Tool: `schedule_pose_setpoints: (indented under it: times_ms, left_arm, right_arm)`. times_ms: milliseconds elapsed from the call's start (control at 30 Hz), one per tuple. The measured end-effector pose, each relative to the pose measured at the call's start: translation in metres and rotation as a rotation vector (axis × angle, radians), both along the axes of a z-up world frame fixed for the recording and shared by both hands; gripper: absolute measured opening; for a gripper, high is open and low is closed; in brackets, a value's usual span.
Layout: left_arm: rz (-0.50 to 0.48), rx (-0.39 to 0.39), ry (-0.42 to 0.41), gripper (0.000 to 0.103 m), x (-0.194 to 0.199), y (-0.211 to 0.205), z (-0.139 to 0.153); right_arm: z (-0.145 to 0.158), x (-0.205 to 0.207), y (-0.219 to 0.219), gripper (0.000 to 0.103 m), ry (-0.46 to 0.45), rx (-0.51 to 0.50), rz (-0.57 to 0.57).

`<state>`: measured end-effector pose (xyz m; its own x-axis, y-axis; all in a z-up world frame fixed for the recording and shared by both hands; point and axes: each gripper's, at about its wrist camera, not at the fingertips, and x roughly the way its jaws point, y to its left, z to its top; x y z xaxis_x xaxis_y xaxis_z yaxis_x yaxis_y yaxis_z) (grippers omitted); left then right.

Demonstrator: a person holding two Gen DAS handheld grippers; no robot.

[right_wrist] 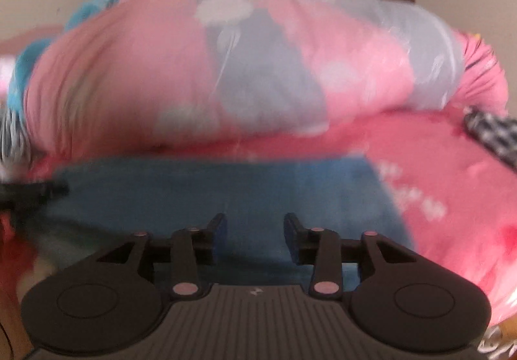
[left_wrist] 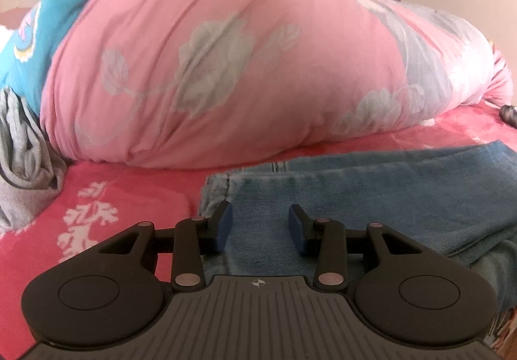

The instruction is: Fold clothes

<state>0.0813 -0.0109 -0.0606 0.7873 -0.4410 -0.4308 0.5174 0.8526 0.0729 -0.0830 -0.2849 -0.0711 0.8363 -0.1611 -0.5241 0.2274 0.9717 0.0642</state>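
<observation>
Denim jeans (left_wrist: 371, 198), folded, long axis seemingly sideways

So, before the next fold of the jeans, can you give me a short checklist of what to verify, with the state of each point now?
1. Left gripper free of cloth: ok, jaws apart, nothing pinched between them.
2. Right gripper free of cloth: ok, jaws apart with a clear gap.
3. Jeans lying flat on the red blanket: ok in the left wrist view, folded lengthwise; a crease shows along the legs.
4. Pink quilt apart from the jeans: cannot tell; it lies close behind them.
5. Grey garment clear of the jeans: ok, off to the side.
6. Right wrist view sharp enough to aim: not ok, blurred.
</observation>
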Motion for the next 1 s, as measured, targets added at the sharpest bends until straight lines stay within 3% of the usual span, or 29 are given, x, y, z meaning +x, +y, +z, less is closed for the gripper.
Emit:
schedule_pose_setpoints:
  times_ms: [133,367,600,1000]
  left_arm:
    - [-0.036,-0.019,-0.06,0.045,-0.022,0.003,0.015]
    - [-0.191,-0.004,-0.04,0.05,-0.063,-0.026,0.013]
    - [-0.228,0.043,0.004,0.05,-0.063,-0.041,-0.003]
    - [-0.228,0.024,0.015,0.051,-0.064,-0.036,-0.009]
  right_arm:
    - [-0.015,-0.009,0.01,0.044,0.001,-0.055,0.012]
    - [-0.02,-0.008,0.008,0.051,-0.023,-0.041,0.006]
    - [-0.023,-0.007,0.009,0.054,-0.032,-0.044,0.008]
    - [-0.024,-0.006,0.009,0.055,-0.037,-0.045,0.006]
